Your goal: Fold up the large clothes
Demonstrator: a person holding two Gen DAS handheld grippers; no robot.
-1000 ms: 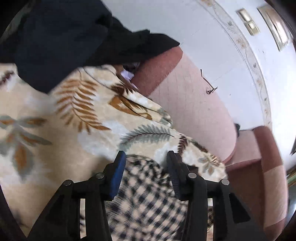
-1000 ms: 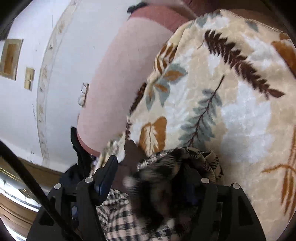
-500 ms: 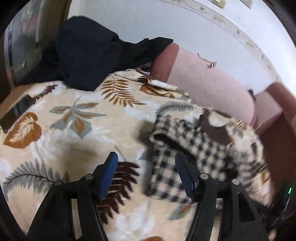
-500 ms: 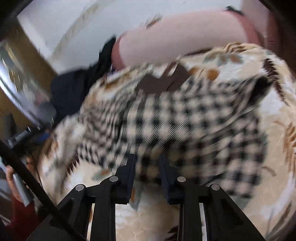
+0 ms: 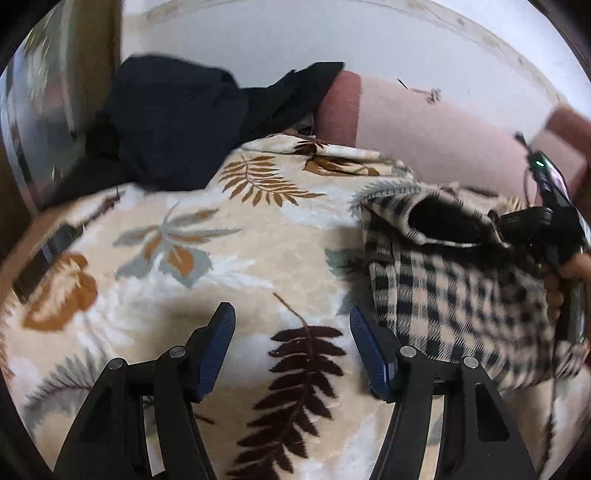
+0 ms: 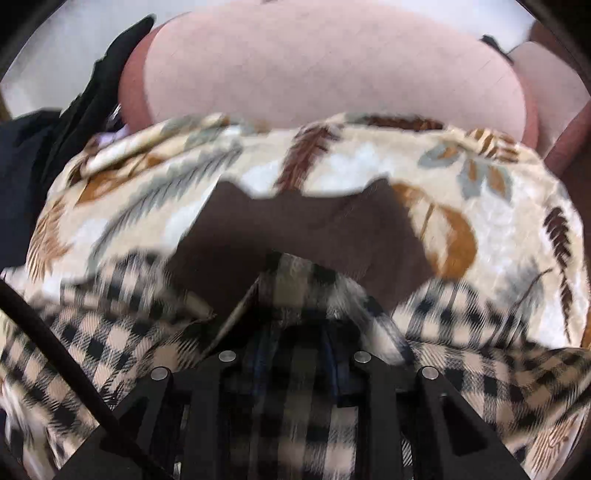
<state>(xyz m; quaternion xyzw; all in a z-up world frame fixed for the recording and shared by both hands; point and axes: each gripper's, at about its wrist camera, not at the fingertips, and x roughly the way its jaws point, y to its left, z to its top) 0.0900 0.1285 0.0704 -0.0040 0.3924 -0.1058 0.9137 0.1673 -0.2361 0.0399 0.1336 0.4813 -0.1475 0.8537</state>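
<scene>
A beige and black checked garment (image 5: 461, 291) with a brown collar (image 6: 295, 229) lies on the leaf-patterned blanket (image 5: 207, 258). My left gripper (image 5: 291, 343) is open and empty, over the blanket just left of the garment. My right gripper (image 6: 295, 332) is shut on a fold of the checked garment (image 6: 110, 332), which drapes over its fingers and hides the tips. The right gripper also shows at the right edge of the left wrist view (image 5: 554, 229), at the garment's far side.
A dark garment pile (image 5: 177, 122) lies at the back left of the blanket. A pink sofa back (image 6: 314, 66) runs behind, with a white wall (image 5: 295, 33) above it. A dark strip (image 5: 48, 251) lies at the blanket's left edge.
My left gripper let go of the checked garment and pulled back left, jaws wide. My right gripper closed on a fold of the garment and moved in toward the collar.
</scene>
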